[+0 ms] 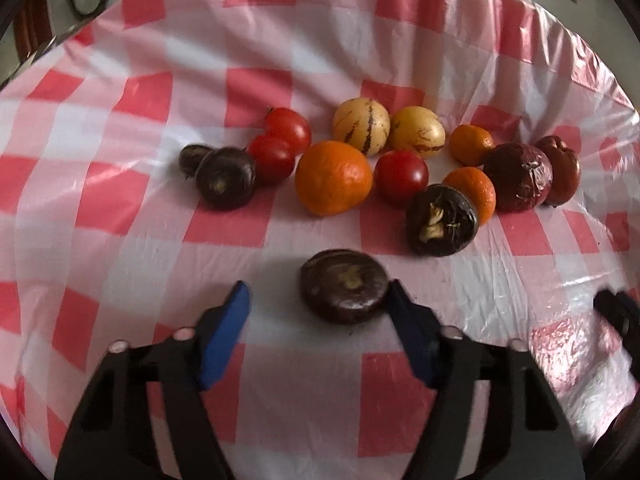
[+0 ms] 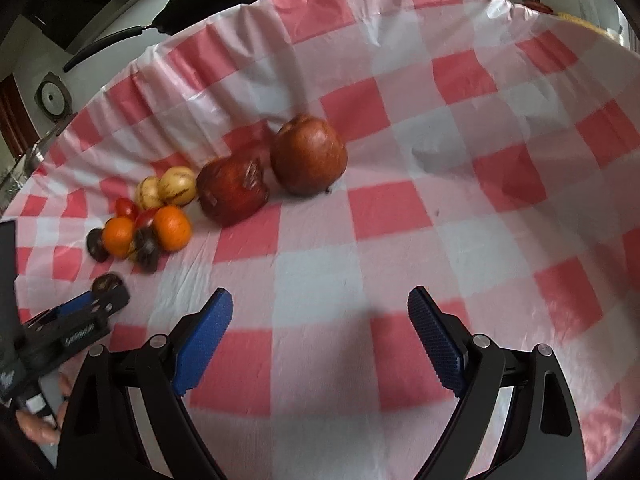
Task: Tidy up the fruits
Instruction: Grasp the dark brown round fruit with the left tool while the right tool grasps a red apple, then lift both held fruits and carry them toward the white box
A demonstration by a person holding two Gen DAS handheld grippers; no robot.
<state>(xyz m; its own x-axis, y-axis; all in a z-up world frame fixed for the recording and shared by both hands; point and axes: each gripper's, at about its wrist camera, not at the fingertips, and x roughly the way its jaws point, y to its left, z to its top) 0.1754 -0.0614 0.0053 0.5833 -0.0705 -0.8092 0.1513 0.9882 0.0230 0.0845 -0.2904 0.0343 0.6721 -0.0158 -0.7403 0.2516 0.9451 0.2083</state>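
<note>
Here a dark flat fruit (image 1: 344, 286) lies between the spread left hand-held gripper (image 1: 318, 304) jaws, touching only one pad.

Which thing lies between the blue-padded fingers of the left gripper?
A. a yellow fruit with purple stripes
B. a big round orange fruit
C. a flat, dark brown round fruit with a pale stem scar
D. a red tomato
C: in the left wrist view the flat, dark brown round fruit lies on the checked tablecloth between the fingers of the left gripper, apart from the other fruits.

A person's hand (image 2: 38, 428) is cut off at the right wrist view's lower left edge. Behind the oranges (image 2: 172, 227), the tomatoes (image 2: 127, 208) are mostly hidden.
</note>
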